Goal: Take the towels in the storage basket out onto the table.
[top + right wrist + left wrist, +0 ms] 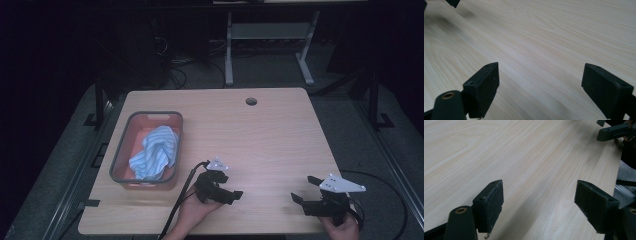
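Nearest our grippers lies the cloth point(155, 152), a crumpled blue-and-white striped piece bunched inside the basket point(120, 150). Its long axis runs from the near left corner of the basket toward the far right, and it rises a little above the rim. The basket is a rounded rectangle with a grey rim and reddish walls, its long side running away from us, set at the left of the tabletop point(270, 135).

The tabletop is pale wood-grain laminate with rounded corners and a round hole point(251, 101) near its far edge.

Our left gripper point(231, 192) hovers just right of the basket's near end, jaws wide apart and empty, pointing right toward the other gripper; in the left gripper view point(539, 205) the flat, dark, felt-like pads stand well apart over bare wood. Our left hand point(192, 210) cups it from below, a cable point(180, 200) trailing back.

Our right gripper point(304, 189) sits near the right front corner, jaws spread and empty, pointing left, a grey plate on top. In the right gripper view point(540, 87) its blocky black jaws frame bare grain.
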### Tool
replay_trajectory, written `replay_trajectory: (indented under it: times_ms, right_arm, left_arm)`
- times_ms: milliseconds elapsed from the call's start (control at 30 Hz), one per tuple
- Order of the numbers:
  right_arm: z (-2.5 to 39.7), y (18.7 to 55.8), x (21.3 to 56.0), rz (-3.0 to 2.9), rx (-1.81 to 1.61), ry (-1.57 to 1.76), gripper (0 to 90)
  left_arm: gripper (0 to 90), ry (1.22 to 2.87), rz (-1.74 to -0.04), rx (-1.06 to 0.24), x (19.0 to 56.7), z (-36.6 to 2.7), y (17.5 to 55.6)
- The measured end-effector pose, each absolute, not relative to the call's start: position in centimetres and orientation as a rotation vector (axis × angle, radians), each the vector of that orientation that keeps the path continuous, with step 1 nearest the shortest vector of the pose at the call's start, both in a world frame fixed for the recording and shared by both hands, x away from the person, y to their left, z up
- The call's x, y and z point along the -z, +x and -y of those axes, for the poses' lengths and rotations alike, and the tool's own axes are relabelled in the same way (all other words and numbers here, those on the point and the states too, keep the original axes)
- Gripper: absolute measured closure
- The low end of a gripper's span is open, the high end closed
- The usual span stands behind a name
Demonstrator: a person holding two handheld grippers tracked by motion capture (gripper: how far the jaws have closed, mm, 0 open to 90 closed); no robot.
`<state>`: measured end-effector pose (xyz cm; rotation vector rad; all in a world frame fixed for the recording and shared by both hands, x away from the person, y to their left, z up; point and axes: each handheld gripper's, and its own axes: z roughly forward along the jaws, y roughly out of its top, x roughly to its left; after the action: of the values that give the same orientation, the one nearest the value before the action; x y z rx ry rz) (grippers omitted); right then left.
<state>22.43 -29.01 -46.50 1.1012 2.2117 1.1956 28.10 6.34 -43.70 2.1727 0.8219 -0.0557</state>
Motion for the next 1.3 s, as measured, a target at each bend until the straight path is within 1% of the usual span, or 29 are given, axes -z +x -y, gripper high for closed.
replay_trajectory:
  times_ms: [200,333,533,700,800,1000,1300]
  right_arm:
    - [28.8,22.5,46.6,-2.213,-1.203,1.111,14.1]
    - [28.8,22.5,46.5,-2.203,-1.208,1.107,14.1]
    - [29.1,22.3,46.4,-2.197,-1.212,1.115,14.1]
    - [29.2,22.3,46.2,-2.188,-1.219,1.114,14.1]
    - [29.3,22.3,46.2,-2.187,-1.220,1.115,14.1]
    - [29.2,22.3,46.2,-2.190,-1.223,1.111,14.1]
    - [29.1,22.3,46.2,-2.195,-1.220,1.106,14.1]
  left_arm:
    - [21.2,2.155,-0.786,0.010,41.7,-5.8,28.8]
    - [21.0,2.193,-0.762,-0.019,40.3,-5.6,29.7]
    - [21.0,2.210,-0.731,0.014,38.5,-5.6,30.8]
    - [20.9,2.240,-0.724,0.005,37.6,-5.6,31.2]
    - [20.8,2.230,-0.723,0.019,36.8,-6.2,31.7]
    - [20.8,2.228,-0.751,-0.034,35.0,-7.9,32.6]
    - [21.1,2.233,-0.801,-0.044,34.1,-10.3,33.5]
